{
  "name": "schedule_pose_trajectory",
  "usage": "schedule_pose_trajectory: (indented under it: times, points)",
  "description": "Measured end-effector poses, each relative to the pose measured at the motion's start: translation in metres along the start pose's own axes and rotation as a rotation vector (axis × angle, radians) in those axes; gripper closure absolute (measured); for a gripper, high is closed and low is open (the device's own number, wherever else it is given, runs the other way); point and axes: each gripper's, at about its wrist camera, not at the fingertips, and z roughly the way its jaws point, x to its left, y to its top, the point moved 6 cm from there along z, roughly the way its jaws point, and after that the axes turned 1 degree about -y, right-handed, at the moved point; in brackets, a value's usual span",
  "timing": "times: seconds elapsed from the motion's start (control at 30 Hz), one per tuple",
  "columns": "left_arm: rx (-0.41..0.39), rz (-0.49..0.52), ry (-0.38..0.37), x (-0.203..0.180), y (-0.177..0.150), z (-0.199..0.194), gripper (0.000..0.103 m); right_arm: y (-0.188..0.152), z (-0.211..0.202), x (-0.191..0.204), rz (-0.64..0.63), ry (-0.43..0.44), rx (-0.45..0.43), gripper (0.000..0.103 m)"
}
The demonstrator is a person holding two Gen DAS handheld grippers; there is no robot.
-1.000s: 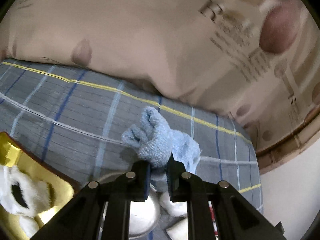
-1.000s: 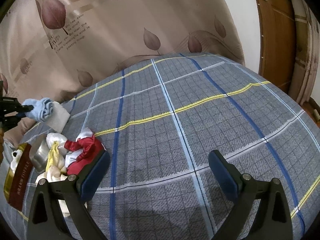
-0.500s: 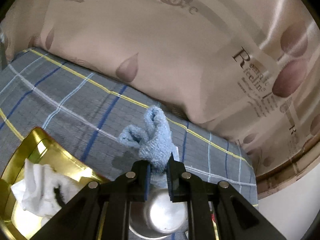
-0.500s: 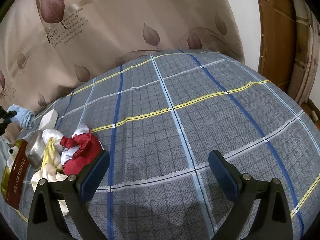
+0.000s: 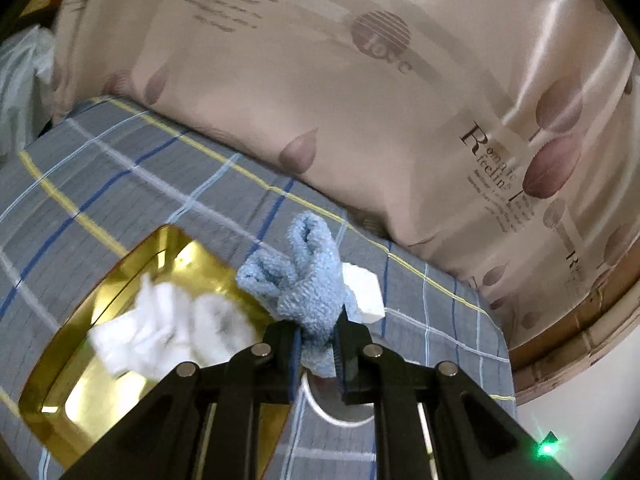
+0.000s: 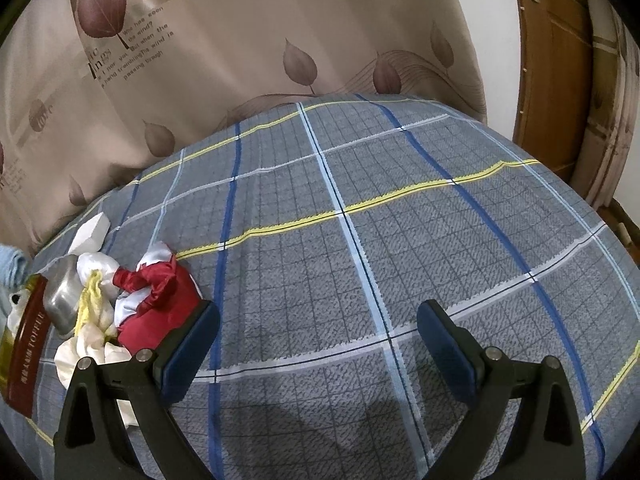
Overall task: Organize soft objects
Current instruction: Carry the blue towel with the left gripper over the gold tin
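left wrist view, from left to right: a shiny gold tray [image 5: 72,364] lies on a bed covered by a grey plaid sheet [image 5: 132,184] with blue, white and yellow lines. a fluffy white soft item [image 5: 168,332] lies inside the tray. just right of it, in the middle of the view, the left tongs [image 5: 318,344] are pinching a light blue terry cloth [image 5: 308,276], their pads pressed against its lower end while the bunched top stands up above them, held in the air over the tray's right edge. behind the cloth a white foam block [image 5: 366,294] rests on the sheet. below the tongs part of a round metal rim [image 5: 328,412] shows. a beige curtain [image 5: 360,80] printed with leaves and lettering hangs along the far side of the bed.

right wrist view, from left to right: at the far left edge the blue cloth [image 6: 12,266] shows above the tray, whose dark red side [image 6: 28,344] carries gold lettering. next come a metal cup [image 6: 64,296] lying on its side, the foam block [image 6: 90,232] behind it, a pile of white and yellow fabric [image 6: 90,320], and a red and white satin cloth [image 6: 156,300], all on the sheet. the right tongs [image 6: 318,342] are spread wide with nothing between them, hovering above bare sheet. a wooden door [image 6: 552,60] stands at the far right.
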Motion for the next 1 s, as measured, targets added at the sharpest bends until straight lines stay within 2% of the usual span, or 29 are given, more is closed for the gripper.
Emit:
schedule_pose_trajectory:
  times: [0.27, 0.67, 1.0]
  points:
    - [-0.021, -0.059, 0.038, 0.042, -0.03, -0.043, 0.09, -0.001, 0.002, 0.001, -0.011, -0.022, 0.01, 0.005]
    - [-0.015, -0.139, 0.056, 0.092, -0.072, -0.071, 0.089, -0.002, 0.008, 0.004, -0.046, -0.076, 0.038, 0.005]
    - [-0.01, -0.153, 0.104, 0.117, -0.088, -0.069, 0.089, -0.004, 0.011, 0.007, -0.082, -0.124, 0.061, 0.005]
